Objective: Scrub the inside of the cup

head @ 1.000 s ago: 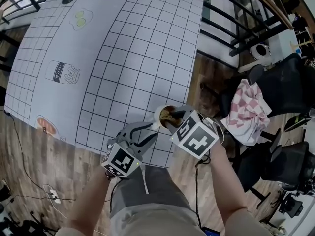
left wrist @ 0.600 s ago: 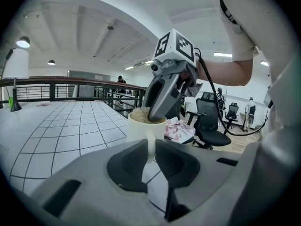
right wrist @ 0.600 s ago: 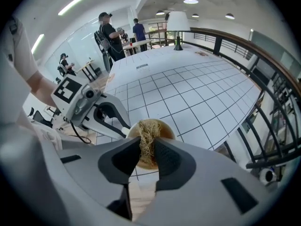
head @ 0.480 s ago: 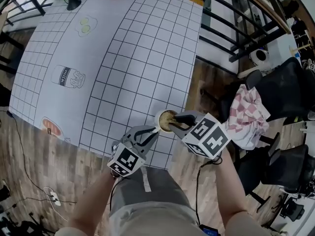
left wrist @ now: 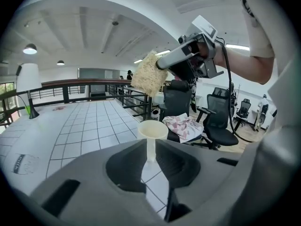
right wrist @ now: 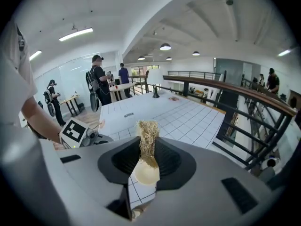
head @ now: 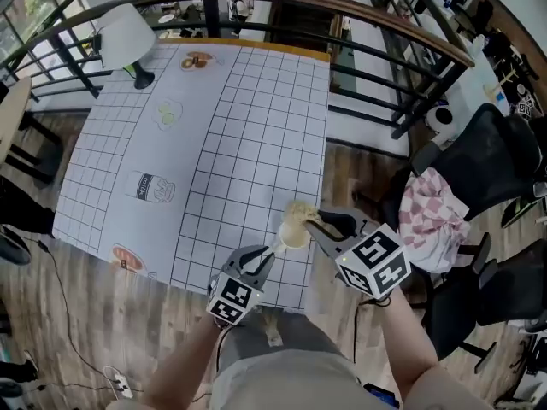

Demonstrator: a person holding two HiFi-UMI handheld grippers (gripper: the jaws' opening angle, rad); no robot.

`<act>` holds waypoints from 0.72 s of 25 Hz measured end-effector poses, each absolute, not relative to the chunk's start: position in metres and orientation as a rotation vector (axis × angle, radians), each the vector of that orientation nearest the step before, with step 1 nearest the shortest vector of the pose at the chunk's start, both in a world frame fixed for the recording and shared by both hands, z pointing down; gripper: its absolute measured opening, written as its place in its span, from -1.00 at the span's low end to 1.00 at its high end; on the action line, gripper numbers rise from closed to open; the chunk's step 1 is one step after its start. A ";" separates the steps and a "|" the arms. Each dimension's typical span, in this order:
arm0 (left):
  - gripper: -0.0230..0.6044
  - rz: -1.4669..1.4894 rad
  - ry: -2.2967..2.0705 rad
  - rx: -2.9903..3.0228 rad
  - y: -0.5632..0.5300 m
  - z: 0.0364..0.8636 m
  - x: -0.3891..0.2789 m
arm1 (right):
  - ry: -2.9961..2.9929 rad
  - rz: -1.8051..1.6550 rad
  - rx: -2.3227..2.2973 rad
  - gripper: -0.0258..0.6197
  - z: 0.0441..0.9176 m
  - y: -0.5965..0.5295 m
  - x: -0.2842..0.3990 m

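Note:
A cream cup (head: 293,233) on a thin stem is held above the near edge of the gridded table (head: 248,126). My left gripper (head: 272,253) is shut on its stem; the jaws have just been closing in from wide, then eased slightly, with the stem between them. In the left gripper view the cup (left wrist: 151,130) stands upright past the jaws. My right gripper (head: 318,222) is shut on a straw-coloured fibrous scrub pad (head: 301,210), which hangs just above the cup's rim. In the right gripper view, the pad (right wrist: 148,140) sticks up between the jaws with the cup (right wrist: 146,172) below.
A white lamp (head: 128,37) stands at the table's far left corner. A dark railing (head: 385,24) runs behind and to the right. Right of me is a black office chair with a checked cloth (head: 436,216) on it. People (right wrist: 99,84) stand in the background.
The right gripper has lifted the scrub pad up out of the cup. The left gripper has closed on the stem and raised the cup a little off the table.

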State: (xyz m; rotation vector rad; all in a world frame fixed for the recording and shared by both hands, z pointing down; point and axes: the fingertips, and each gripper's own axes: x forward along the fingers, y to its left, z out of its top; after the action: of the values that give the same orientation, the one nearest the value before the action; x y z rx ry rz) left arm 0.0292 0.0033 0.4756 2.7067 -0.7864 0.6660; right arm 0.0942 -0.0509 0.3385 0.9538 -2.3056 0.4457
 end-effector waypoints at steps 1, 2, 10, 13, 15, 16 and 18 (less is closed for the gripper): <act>-0.72 0.643 -0.804 2.711 0.001 0.464 0.025 | -2.332 0.424 0.984 -0.64 0.326 -0.050 0.094; -0.72 0.618 -0.821 2.712 -0.002 0.450 0.021 | -2.359 0.397 1.016 -0.64 0.313 -0.049 0.093; -0.79 0.472 -0.939 2.754 -0.027 0.352 0.003 | -2.446 0.155 1.217 -0.64 0.229 -0.036 0.090; -0.84 0.348 -1.010 2.821 -0.033 0.299 0.000 | -2.467 0.083 1.270 -0.64 0.202 -0.030 0.088; -0.86 0.290 -1.115 2.866 -0.036 0.262 -0.007 | -2.492 0.018 1.317 -0.64 0.181 -0.025 0.087; -0.87 0.273 -1.177 2.888 -0.036 0.243 -0.011 | -2.506 -0.022 1.340 -0.64 0.171 -0.022 0.087; -0.88 0.222 -1.273 2.932 -0.033 0.206 -0.015 | -2.522 -0.097 1.390 -0.64 0.151 -0.017 0.088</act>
State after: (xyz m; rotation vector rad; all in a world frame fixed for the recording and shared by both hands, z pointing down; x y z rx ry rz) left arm -0.0153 -0.0331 0.2064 2.9323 -1.2728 0.2218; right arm 0.0885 -0.0170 0.1511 1.3896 -2.5224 -0.0972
